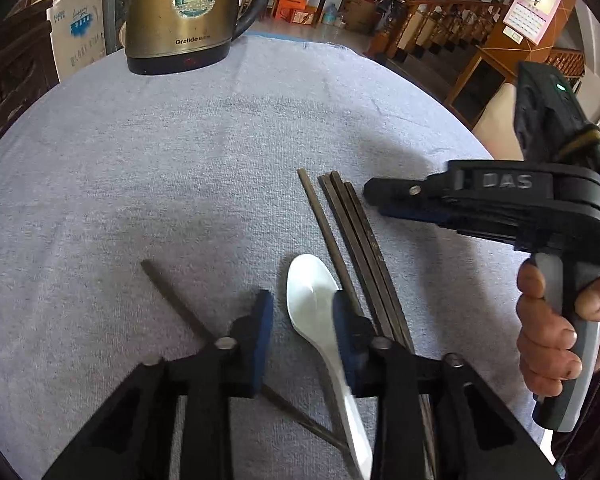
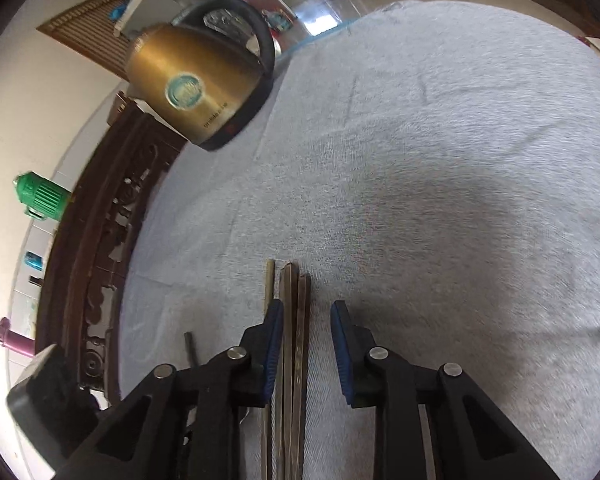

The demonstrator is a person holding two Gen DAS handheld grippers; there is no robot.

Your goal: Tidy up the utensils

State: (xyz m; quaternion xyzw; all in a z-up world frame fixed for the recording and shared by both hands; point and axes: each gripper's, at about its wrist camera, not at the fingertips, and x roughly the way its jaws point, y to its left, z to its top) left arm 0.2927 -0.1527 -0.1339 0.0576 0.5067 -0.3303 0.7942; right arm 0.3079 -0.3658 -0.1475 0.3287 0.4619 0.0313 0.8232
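The white spoon (image 1: 314,304) lies on the grey cloth (image 1: 180,180) with its bowl pointing away and its handle running back under the left gripper (image 1: 302,320), whose jaws stand apart around it, the right pad touching or just beside the handle. Just to its right the bundled chopsticks (image 1: 352,240) lie roughly parallel, while a stray chopstick (image 1: 172,300) angles off to the left. The right gripper (image 2: 306,320), jaws apart, straddles that bundle lengthwise, so each tool seems placed for its own pick; a kettle (image 1: 188,16) stands well apart.

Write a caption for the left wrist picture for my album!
Open left tongs hover over a white spoon beside dark chopsticks, with a gold kettle behind.
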